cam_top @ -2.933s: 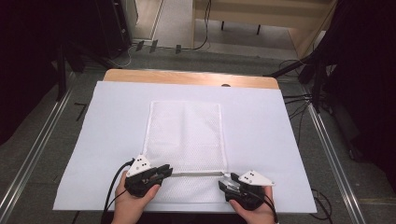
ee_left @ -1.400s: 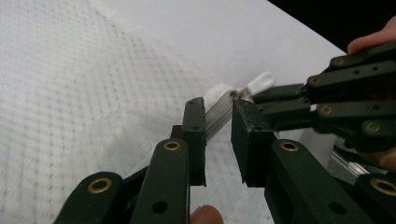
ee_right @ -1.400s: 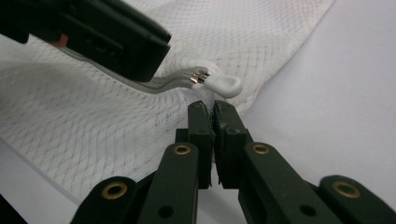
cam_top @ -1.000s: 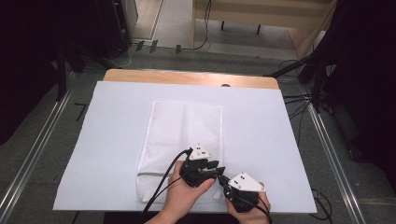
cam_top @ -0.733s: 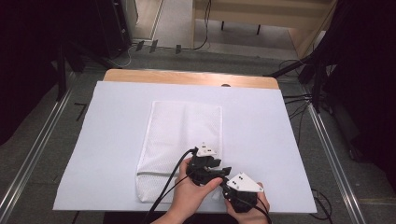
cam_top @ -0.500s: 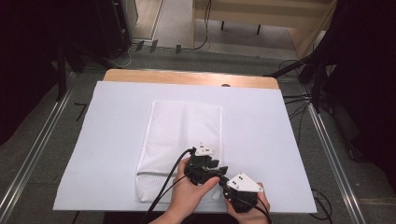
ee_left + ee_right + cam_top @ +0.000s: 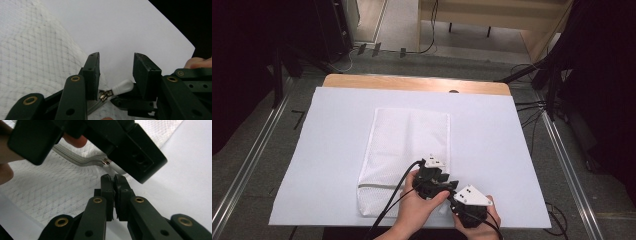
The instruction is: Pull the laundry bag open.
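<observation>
The left gripper [image 7: 116, 72] stood with its jaws wide apart, the white zipper pull [image 7: 122, 86] lying between them, untouched by either. The right gripper [image 7: 114, 180] was pinched closed on the corner of the white mesh bag [image 7: 407, 145] just below that pull. Both grippers met at the bag's near corner on the white sheet [image 7: 492, 135].

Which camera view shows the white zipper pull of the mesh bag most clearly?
The left gripper view: the zipper pull lies unobstructed between the open left tongs. In the right gripper view it is partly covered by the left tongs. In the high view, hands and tongs hide it.
</observation>
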Demonstrator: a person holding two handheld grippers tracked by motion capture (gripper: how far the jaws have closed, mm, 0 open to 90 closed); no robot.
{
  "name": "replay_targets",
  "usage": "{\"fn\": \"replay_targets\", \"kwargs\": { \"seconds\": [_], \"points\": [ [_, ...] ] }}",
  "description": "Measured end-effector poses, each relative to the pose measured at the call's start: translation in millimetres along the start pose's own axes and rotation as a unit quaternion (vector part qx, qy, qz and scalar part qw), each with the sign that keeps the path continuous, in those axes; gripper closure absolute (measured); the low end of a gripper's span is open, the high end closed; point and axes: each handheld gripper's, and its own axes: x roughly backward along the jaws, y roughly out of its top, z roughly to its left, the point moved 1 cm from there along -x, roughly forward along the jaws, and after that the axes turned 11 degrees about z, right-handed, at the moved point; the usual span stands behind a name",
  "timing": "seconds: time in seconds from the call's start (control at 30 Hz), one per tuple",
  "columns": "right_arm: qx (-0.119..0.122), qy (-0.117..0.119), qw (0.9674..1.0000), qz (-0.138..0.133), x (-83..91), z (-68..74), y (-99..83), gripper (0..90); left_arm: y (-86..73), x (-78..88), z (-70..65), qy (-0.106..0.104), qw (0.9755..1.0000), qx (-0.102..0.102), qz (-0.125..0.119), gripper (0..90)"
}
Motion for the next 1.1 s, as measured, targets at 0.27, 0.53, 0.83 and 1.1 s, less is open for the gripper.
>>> {"fn": "replay_targets", "kwargs": {
  "seconds": [0.27,0.53,0.83,1.1],
  "points": [
    [0.002,-0.003,1.0,0.004,0.5,-1.1,-0.7,88.3,-2.6,1.8,0.5,0.004,1.0,0.001,0.001,62.8],
    [-0.001,-0.005,1.0,0.001,1.4,-3.6,-0.1,88.3,-7.5,19.3,9.4,-0.012,0.9998,0.01,-0.008,67.3],
    [-0.005,-0.007,1.0,-0.001,2.8,-4.8,0.0,88.3,-19.4,25.5,29.4,-0.058,0.9977,0.036,-0.001,76.9],
    [-0.009,-0.011,0.9999,-0.004,3.9,-7.7,0.5,88.4,-23.5,20.8,28.4,-0.063,0.9977,0.02,0.014,71.9]
  ]
}}
